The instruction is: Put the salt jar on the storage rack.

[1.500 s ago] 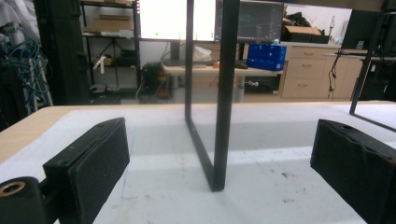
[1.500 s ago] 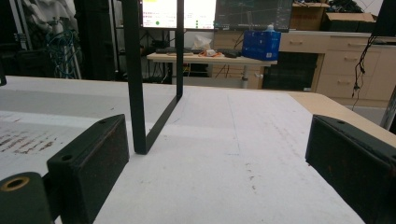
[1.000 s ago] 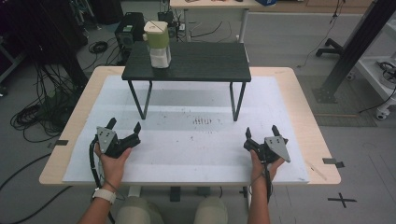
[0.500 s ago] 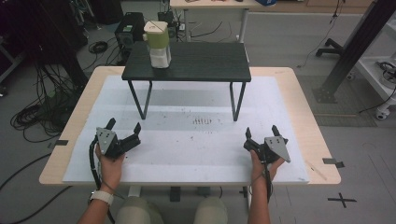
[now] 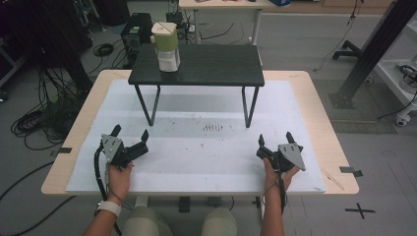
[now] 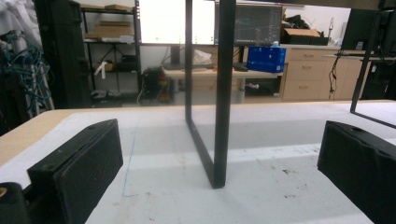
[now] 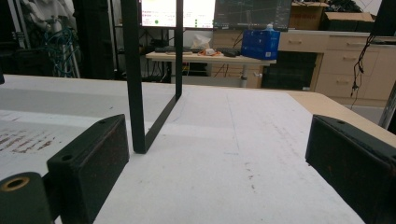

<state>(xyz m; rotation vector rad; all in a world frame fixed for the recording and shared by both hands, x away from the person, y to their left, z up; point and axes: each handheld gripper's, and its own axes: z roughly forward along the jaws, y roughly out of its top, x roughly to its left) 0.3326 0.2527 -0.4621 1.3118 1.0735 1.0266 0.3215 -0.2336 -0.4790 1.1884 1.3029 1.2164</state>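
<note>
Grippers rest low on the white mat [image 5: 206, 162], one in each hand, both on the near side of the little black table [image 5: 196, 66].

From the high view, the left gripper [image 5: 130, 140] sits near the table's left legs and the right gripper [image 5: 275, 142] sits near its right legs. Both have their jaws spread wide and nothing is between them. The left jaws have just been opening wider, with nothing in them. A green and white carton [image 5: 166, 46] stands upright on the left end of the table top, well apart from both grippers. It looks like the thing to pick up, and the hands seem to wait in a ready spot, level with each other and pointing at the table.

In the left gripper view, the left gripper [image 6: 219, 158] looks straight at one black table leg [image 6: 223, 93], which stands between its two open jaws but farther off. This view looks under the table top, so the carton stays hidden above.

In the right gripper view, the right gripper [image 7: 217, 158] is open too. A table leg [image 7: 133, 79] stands just past its left jaw. Far behind the table are a desk, screens and a blue box [image 7: 260, 45], which the high view cuts off.
</note>
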